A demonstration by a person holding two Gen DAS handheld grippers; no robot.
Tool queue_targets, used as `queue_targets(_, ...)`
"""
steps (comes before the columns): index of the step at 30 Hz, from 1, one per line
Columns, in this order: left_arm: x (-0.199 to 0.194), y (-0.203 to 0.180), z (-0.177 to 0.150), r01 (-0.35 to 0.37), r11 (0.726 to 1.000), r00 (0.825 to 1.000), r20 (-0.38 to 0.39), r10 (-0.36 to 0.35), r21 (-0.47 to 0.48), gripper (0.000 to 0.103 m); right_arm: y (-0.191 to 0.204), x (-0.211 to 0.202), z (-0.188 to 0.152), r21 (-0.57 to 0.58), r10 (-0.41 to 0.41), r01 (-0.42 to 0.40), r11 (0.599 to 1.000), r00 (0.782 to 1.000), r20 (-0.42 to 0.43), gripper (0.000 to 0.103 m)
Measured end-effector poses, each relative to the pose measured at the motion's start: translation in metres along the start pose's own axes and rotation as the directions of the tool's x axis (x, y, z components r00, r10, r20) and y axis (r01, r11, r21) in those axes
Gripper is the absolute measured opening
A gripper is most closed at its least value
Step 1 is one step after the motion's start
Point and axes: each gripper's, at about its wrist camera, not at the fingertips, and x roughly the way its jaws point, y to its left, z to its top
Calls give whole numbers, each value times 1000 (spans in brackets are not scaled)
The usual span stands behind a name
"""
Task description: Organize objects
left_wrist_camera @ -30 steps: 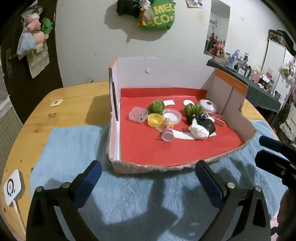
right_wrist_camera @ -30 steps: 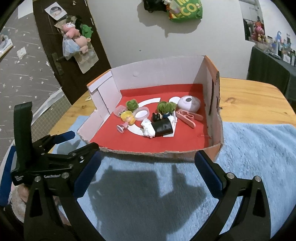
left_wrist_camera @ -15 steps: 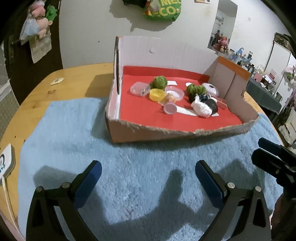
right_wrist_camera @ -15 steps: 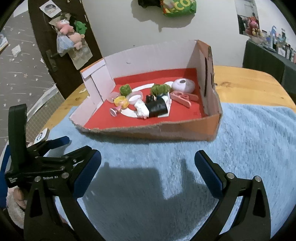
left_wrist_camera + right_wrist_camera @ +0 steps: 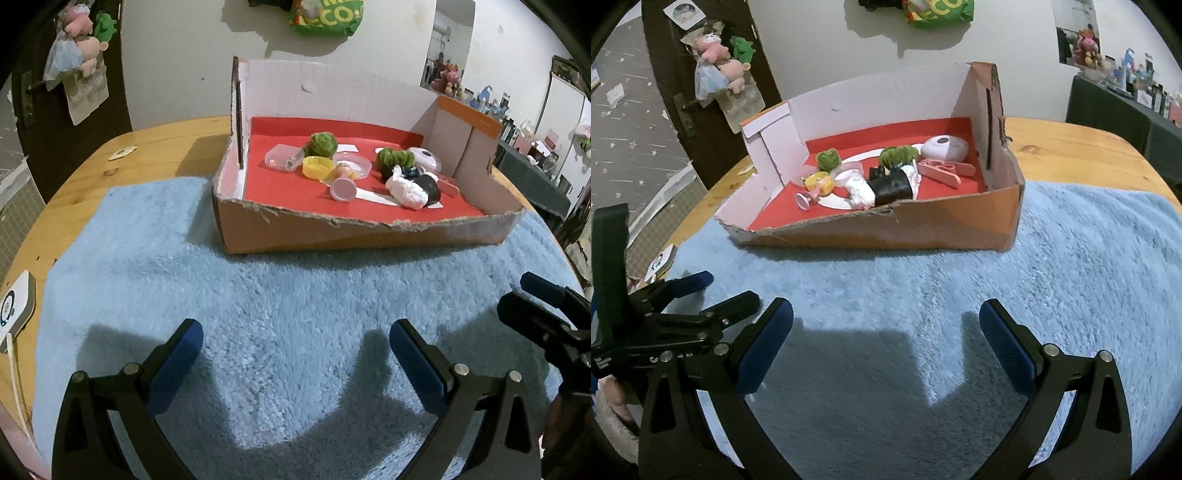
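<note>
- At the bottom of each wrist view, we see our left gripper (image 5: 295,341) and right gripper (image 5: 886,328) with fingers spread wide, holding nothing, above the blue rug (image 5: 295,295).
- In mid-frame, the cardboard box (image 5: 354,236) sits on the rug's far part.
- On its red floor lie a yellow cap (image 5: 317,166), two green pompoms (image 5: 323,144), a white figure (image 5: 405,189) and a pink clip (image 5: 946,170).
- Beyond, the wooden table (image 5: 162,147) meets the wall.

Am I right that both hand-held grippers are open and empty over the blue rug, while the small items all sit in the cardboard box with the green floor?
Almost: the floor of the cardboard box is red, not green, as the left wrist view shows. The rest holds: the left hand-held gripper and right hand-held gripper are open and empty over the blue rug.
</note>
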Motion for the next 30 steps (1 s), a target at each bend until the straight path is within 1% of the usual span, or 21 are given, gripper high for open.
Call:
queue_targets(4, 0, -2, -2, -14, 1000, 1000, -3, 14, 14, 103, -3, 4, -4, 10, -8, 8, 1000, 1000, -7, 103)
queue_targets(9, 0, -4, -5, -28, 999, 1000, -1, 28, 38, 103, -7, 7, -7, 22, 1, -1, 1000, 1000, -9, 103)
queue_targets(17, 0, -4, -6, -28, 999, 1000, 9, 27, 37, 103, -5, 9, -8, 15, -12, 13, 1000, 1000, -14, 103)
queue_targets(30, -2, -3, -8, -14, 999, 1000, 15, 14, 42, 103, -4, 10, -8, 12, -12, 12, 1000, 1000, -15, 103)
